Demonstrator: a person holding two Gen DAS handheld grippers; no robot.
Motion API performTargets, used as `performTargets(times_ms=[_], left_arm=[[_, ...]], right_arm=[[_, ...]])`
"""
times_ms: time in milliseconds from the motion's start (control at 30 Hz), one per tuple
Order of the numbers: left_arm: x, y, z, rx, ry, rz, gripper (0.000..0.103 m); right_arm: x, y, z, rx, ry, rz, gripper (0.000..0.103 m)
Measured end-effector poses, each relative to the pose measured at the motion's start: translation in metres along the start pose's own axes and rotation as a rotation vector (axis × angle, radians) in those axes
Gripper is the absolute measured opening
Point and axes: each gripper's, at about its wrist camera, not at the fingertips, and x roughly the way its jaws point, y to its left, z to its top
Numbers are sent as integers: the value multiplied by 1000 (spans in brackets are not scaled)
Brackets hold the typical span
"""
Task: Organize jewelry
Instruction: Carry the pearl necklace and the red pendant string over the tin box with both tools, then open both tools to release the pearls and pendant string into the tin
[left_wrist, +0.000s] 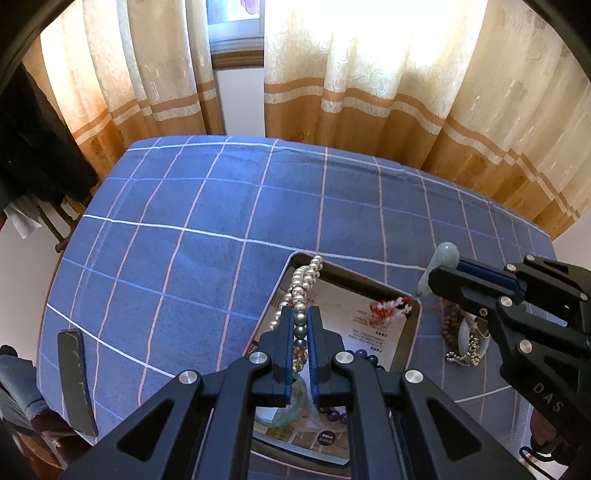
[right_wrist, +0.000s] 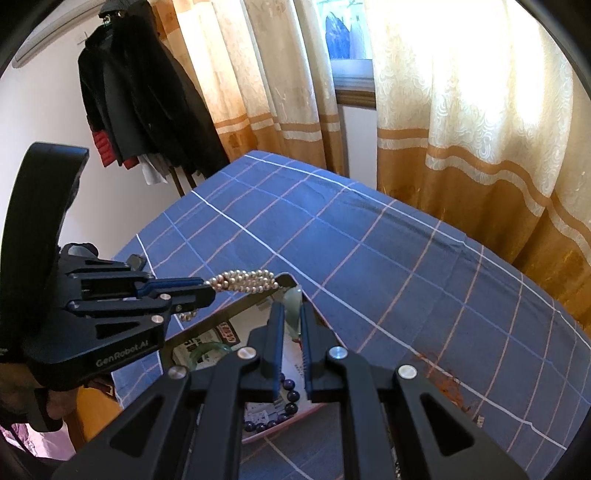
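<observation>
- Holding the pearl necklace (left_wrist: 303, 295) between its fingers, your left gripper (left_wrist: 300, 325) hangs above the far left corner of the tray (left_wrist: 412, 334).
- In the tray you already have a green bangle (left_wrist: 301, 400), a purple bead bracelet (right_wrist: 286, 400) and a red and white beaded piece (left_wrist: 391, 308).
- Your right gripper (right_wrist: 292, 317) pinches a pale jade pendant (left_wrist: 441, 260) over the right edge of the tray.
- On the blue checked cloth (left_wrist: 221, 229), right of the tray, a small pile of beads and chain (left_wrist: 465, 341) waits, so I judge you are about halfway.
</observation>
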Motion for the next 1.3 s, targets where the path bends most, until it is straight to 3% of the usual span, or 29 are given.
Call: performTargets(times_ms=[633, 1167, 1233, 1300], left_arm=[[51, 0, -15, 31, 91, 19, 6], [65, 0, -22, 31, 122, 35, 7], [62, 2, -24, 22, 111, 45, 16], [56, 4, -25, 3, 92, 70, 54]], right_arm=[[52, -9, -23, -19, 118, -49, 11], [76, -14, -40, -26, 193, -77, 15], [74, -16, -42, -19, 195, -83, 48], [68, -16, -44, -8, 180, -60, 55]])
